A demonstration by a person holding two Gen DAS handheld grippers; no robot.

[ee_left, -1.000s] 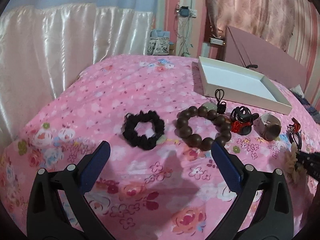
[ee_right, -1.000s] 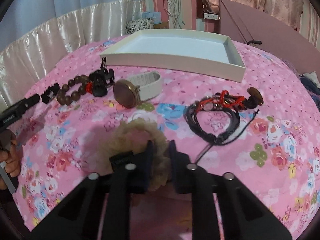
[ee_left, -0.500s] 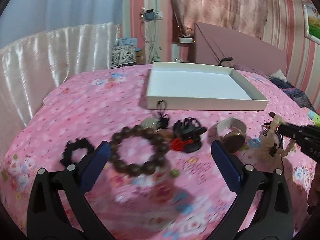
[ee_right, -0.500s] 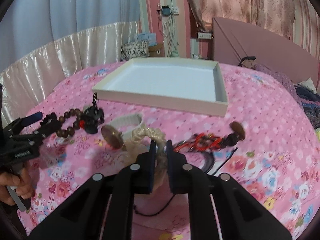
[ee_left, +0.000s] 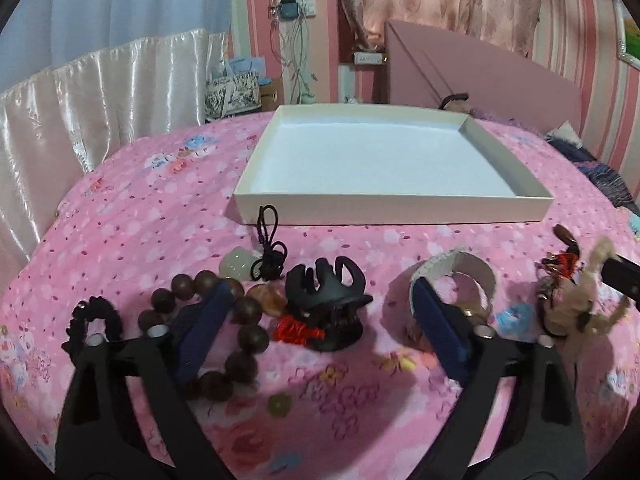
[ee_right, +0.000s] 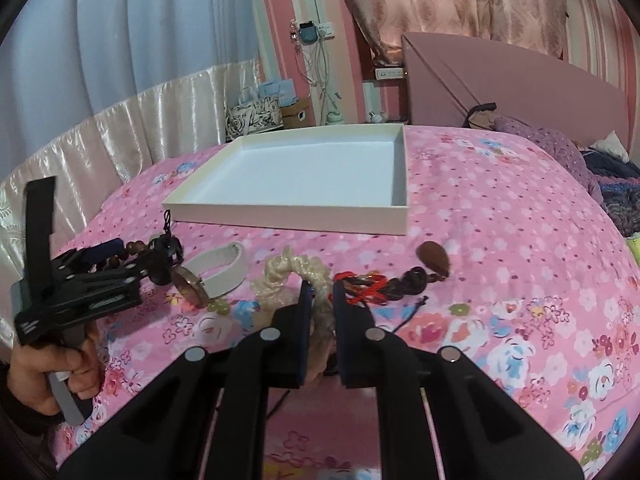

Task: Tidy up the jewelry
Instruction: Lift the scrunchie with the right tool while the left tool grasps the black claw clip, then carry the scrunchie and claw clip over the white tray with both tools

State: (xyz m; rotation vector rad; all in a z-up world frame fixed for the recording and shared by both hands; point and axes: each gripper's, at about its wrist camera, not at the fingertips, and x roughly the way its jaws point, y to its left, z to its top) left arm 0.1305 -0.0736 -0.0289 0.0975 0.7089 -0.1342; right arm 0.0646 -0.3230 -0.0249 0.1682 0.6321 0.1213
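Observation:
My right gripper (ee_right: 319,294) is shut on a cream fuzzy scrunchie (ee_right: 294,270) and holds it above the pink bedspread; it also shows in the left wrist view (ee_left: 582,300). My left gripper (ee_left: 320,300) is open and low over a black claw hair clip (ee_left: 326,306), which sits between its fingers. A brown bead bracelet (ee_left: 240,336) and a black scrunchie (ee_left: 94,322) lie by its left finger. A watch with a white strap (ee_left: 460,276) lies by its right finger. An empty white tray (ee_left: 384,160) stands beyond them.
A red and black cord bracelet with a brown pendant (ee_right: 394,282) lies right of the held scrunchie. A pale stone charm on a black cord (ee_left: 256,258) lies before the tray. A pink headboard (ee_right: 500,80) and curtains stand behind the bed.
My left gripper has moved right and down, from the bead bracelet to around the black claw clip. My right gripper has lifted the cream scrunchie a little higher.

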